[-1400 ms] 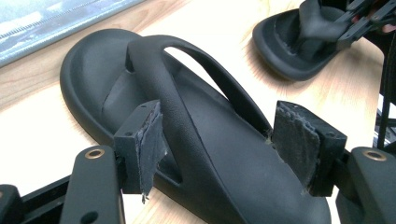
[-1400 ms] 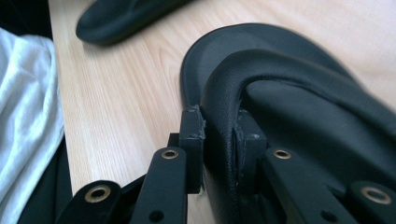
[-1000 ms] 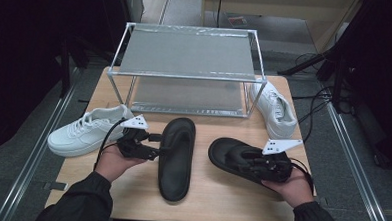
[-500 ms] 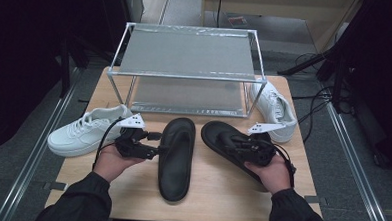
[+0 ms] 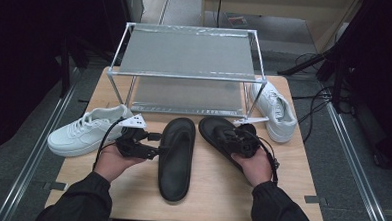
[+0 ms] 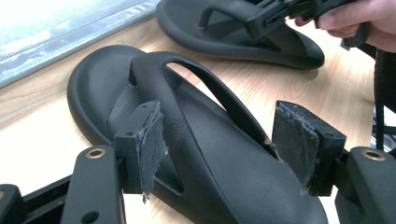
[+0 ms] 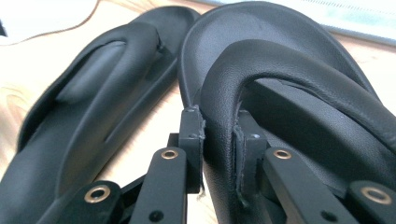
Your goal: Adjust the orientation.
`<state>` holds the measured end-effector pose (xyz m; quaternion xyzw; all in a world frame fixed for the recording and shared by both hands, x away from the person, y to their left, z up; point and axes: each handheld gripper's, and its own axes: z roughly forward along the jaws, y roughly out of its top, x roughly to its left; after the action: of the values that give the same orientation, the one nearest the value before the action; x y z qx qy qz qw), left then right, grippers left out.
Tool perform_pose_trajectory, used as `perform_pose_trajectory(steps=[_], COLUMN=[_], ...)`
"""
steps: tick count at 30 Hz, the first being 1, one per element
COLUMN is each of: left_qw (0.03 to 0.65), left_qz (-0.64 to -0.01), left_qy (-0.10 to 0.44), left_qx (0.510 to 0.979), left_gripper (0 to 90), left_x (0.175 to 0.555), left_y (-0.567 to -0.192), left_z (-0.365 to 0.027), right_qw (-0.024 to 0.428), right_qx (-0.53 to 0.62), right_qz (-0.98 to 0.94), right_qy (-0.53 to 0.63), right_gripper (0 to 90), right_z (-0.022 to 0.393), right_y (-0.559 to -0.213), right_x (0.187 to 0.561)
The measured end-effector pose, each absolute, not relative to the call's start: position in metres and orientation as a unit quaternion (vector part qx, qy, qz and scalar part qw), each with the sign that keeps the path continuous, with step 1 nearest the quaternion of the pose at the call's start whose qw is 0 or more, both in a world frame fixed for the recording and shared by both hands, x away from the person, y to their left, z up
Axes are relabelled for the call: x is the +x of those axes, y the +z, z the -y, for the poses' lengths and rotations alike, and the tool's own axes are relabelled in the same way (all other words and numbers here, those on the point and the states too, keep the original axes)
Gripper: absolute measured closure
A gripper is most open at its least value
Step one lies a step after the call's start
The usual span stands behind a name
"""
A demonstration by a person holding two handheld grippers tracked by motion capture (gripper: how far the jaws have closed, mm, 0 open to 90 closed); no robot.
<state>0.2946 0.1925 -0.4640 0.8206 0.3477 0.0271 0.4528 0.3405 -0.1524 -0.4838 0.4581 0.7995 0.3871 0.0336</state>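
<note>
Compared with half a second ago, the right sandal (image 5: 222, 136) has moved a little toward the rack (image 5: 186, 65), carried by the right gripper (image 5: 239, 137); the left sandal (image 5: 176, 157) has stayed flat on the table (image 5: 291, 164). From above, the left gripper (image 5: 155, 144) sits at this sandal's left edge, between white sneakers (image 5: 85, 134) and (image 5: 273, 110).

On the left gripper view, the jaws stand wide apart on both sides of the strap (image 6: 187, 107), gripping nothing.

On the right gripper view, the jaws are clamped on the right sandal's strap (image 7: 219, 107).
</note>
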Motion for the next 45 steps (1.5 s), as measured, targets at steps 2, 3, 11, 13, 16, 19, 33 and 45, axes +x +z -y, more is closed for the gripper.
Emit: perform_pose_trajectory(steps=[2, 3, 11, 13, 16, 19, 33, 45], left_qw=[0.452, 0.451, 0.45, 0.45, 0.448, 0.447, 0.446, 0.437], left_qz=[-0.347, -0.347, -0.346, -0.345, -0.345, -0.353, -0.357, -0.357], left_qy=[0.027, 0.027, 0.02, 0.018, 0.019, 0.017, 0.021, 0.029], left_qx=[0.822, 0.822, 0.823, 0.824, 0.825, 0.822, 0.821, 0.825], left_gripper=[34.3, 34.3, 34.3, 34.3, 34.3, 34.4, 35.7, 34.8], left_x=[0.294, 0.293, 0.293, 0.293, 0.293, 0.295, 0.295, 0.296], left_y=[-0.464, -0.465, -0.466, -0.467, -0.468, -0.469, -0.469, -0.472], left_z=[-0.193, -0.193, -0.192, -0.191, -0.191, -0.194, -0.2, -0.2], right_qw=[0.032, 0.03, 0.044, 0.045, 0.034, 0.04, 0.051, 0.051], right_qx=[0.461, 0.462, 0.464, 0.466, 0.469, 0.459, 0.418, 0.392], right_qz=[-0.802, -0.804, -0.805, -0.802, -0.799, -0.803, -0.802, -0.829], right_qy=[0.378, 0.374, 0.368, 0.37, 0.376, 0.379, 0.424, 0.395], right_gripper=[78.2, 78.3, 78.5, 78.5, 78.1, 72.3, 69.3, 89.4], right_z=[0.148, 0.145, 0.135, 0.134, 0.135, 0.136, 0.162, 0.194], right_y=[-0.488, -0.49, -0.501, -0.502, -0.503, -0.502, -0.472, -0.477], right_x=[0.344, 0.345, 0.353, 0.354, 0.356, 0.356, 0.333, 0.322])
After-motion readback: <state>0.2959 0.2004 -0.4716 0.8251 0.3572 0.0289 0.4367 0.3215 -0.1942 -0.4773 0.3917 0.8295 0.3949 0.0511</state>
